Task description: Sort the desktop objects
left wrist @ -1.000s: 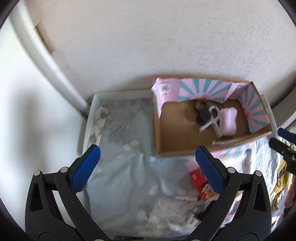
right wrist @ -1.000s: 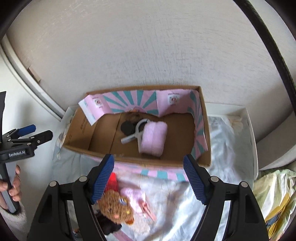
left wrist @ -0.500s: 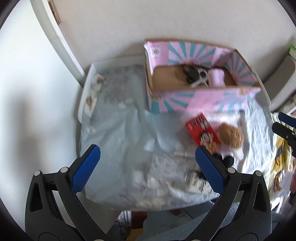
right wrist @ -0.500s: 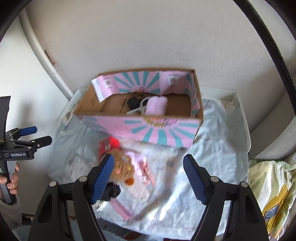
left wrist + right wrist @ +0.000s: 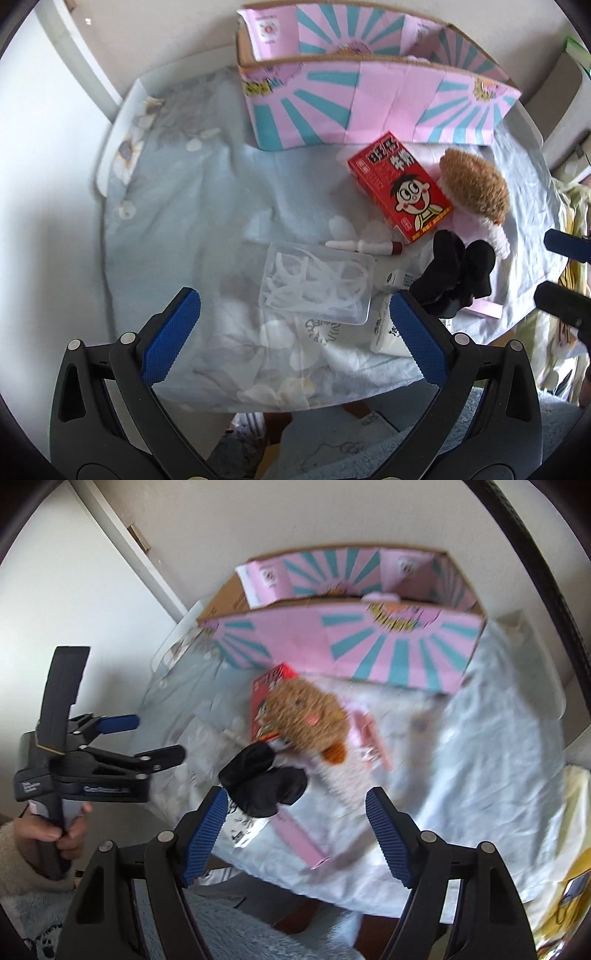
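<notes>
A pink-and-teal cardboard box (image 5: 369, 99) (image 5: 351, 642) stands at the back of the cloth-covered desk. In front of it lie a red cartoon carton (image 5: 400, 186) (image 5: 264, 694), a brown plush toy (image 5: 472, 186) (image 5: 308, 716), a black cloth bundle (image 5: 456, 271) (image 5: 264, 779), a clear tray of white strips (image 5: 317, 282), a white tube (image 5: 364, 246) and a pink flat box (image 5: 299, 838). My left gripper (image 5: 295, 332) hovers open above the clear tray. My right gripper (image 5: 295, 830) hangs open over the desk's front edge, near the black bundle. Neither holds anything.
A pale blue floral cloth (image 5: 177, 206) covers the white desk (image 5: 110, 147), which stands against a textured wall. A white packet (image 5: 386, 332) lies at the front edge. Yellow bedding (image 5: 569, 867) sits to the right, and a fluffy grey rug (image 5: 240, 926) lies below.
Both grippers have dropped and pulled back from the box, so the loose items on the cloth now fill the views. The box's inside has gone out of sight. Both jaws stay equally wide.
</notes>
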`<state>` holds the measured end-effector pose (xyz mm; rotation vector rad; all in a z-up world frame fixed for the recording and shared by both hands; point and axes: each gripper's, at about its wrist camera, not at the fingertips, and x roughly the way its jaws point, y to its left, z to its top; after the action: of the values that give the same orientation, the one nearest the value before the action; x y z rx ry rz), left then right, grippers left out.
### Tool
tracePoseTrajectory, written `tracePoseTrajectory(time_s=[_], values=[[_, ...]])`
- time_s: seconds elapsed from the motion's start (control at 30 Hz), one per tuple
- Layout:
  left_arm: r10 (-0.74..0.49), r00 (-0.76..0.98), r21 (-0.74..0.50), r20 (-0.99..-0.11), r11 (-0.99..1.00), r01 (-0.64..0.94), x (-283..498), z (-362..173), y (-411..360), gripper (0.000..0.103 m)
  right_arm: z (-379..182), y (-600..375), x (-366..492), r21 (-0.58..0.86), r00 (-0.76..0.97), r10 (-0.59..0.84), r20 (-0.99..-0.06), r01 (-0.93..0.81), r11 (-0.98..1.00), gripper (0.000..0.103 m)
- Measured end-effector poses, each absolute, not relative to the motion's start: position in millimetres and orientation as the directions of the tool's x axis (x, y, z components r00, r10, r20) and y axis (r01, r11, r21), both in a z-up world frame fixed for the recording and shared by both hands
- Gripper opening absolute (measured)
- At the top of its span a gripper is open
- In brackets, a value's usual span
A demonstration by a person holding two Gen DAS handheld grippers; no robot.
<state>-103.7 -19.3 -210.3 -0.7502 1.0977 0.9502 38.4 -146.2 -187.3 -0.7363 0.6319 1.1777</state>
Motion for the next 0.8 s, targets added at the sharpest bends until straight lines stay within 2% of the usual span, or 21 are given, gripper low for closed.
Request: tracePoseTrajectory(time_s=[0.8], values=[[0.137, 0.189, -0.093, -0.972, 0.513, -0.853, -88, -253, -7, 0.102, -229, -111, 39, -0.1, 0.206, 0.506, -0.837, -0.968, 0.228, 0.074]])
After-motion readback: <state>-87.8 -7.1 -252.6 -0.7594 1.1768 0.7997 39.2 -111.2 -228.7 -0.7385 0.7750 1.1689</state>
